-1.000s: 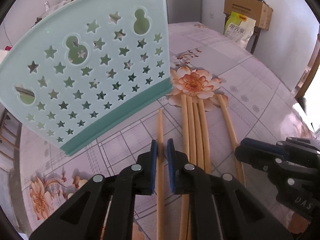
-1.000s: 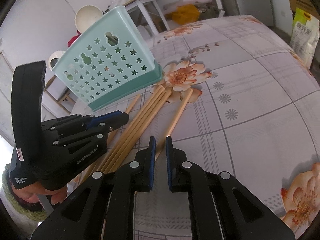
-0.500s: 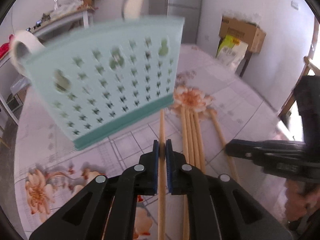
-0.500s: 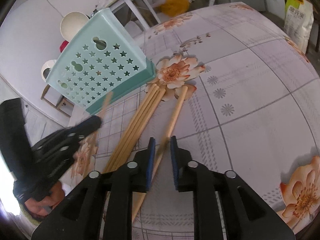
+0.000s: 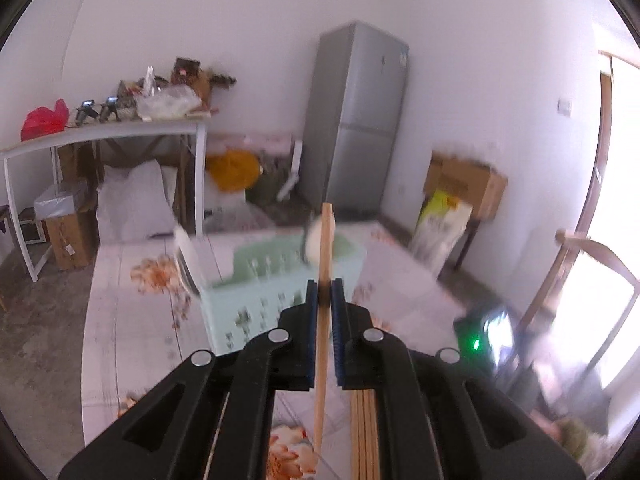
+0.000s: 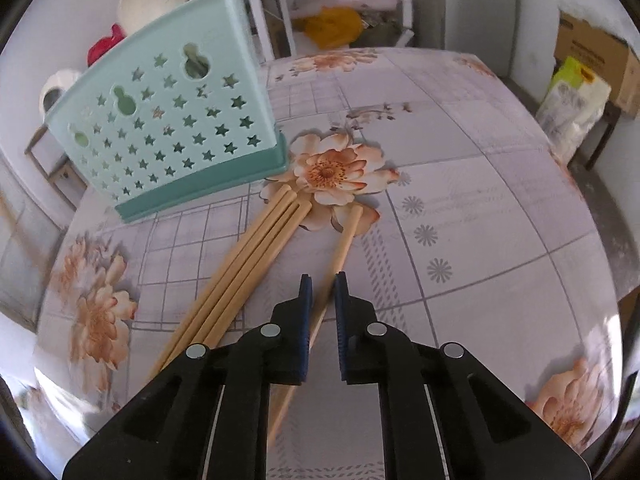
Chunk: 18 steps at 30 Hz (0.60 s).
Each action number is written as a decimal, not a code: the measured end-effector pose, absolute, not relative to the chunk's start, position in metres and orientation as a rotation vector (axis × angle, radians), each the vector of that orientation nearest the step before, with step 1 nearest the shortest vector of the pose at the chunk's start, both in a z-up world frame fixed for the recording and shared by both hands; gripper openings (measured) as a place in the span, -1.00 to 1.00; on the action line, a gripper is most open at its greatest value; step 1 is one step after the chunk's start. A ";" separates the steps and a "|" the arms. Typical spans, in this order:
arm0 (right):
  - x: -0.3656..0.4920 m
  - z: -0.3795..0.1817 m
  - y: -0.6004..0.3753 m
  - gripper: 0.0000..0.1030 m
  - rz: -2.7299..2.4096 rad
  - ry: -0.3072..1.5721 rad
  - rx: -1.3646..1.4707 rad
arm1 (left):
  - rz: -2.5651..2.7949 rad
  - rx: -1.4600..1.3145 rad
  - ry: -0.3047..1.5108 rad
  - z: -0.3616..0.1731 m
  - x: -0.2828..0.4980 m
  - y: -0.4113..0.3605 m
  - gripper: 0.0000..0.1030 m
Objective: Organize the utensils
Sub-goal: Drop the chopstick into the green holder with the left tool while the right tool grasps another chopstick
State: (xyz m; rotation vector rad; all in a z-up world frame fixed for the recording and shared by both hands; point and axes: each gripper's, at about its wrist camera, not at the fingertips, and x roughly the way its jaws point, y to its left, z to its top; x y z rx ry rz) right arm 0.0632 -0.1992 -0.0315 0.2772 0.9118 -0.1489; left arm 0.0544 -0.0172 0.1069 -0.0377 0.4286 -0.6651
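Table (image 6: 460, 184), covered in a floral, grid-patterned cloth; it bears all task items. Fridge (image 5: 356, 120), grey, upright against the far wall in the left wrist view; a cluttered shelf (image 5: 108, 132) stands to its left and a cardboard box (image 5: 466, 180) to its right.

Basket (image 6: 168, 120), pale teal with star-shaped cut-outs and a darker base, upright on the table; in the left wrist view it appears blurred, beyond the claw.

Left gripper (image 5: 325, 292): closed narrowly on a single chopstick (image 5: 326, 248), raised off the table, its tip pointing away above the basket.

Right gripper (image 6: 321, 292): fingers parted by a modest gap, straddling a lone chopstick (image 6: 346, 236) that lies flat on the cloth; contact with the fingers cannot be told.

Bundle (image 6: 256, 248) of four chopsticks, lying side by side just left of the lone chopstick, their far ends near the basket's base and beside a printed flower (image 6: 332, 168).
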 end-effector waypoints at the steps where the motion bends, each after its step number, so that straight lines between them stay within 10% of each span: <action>1: 0.061 -0.033 -0.202 -0.91 -0.138 0.914 0.311 | -0.665 -0.048 0.419 0.112 0.056 -0.019 -0.88; 18: 0.036 -0.032 -0.246 -0.91 -0.107 0.891 0.466 | -0.627 -0.130 0.138 0.217 0.090 -0.056 -0.88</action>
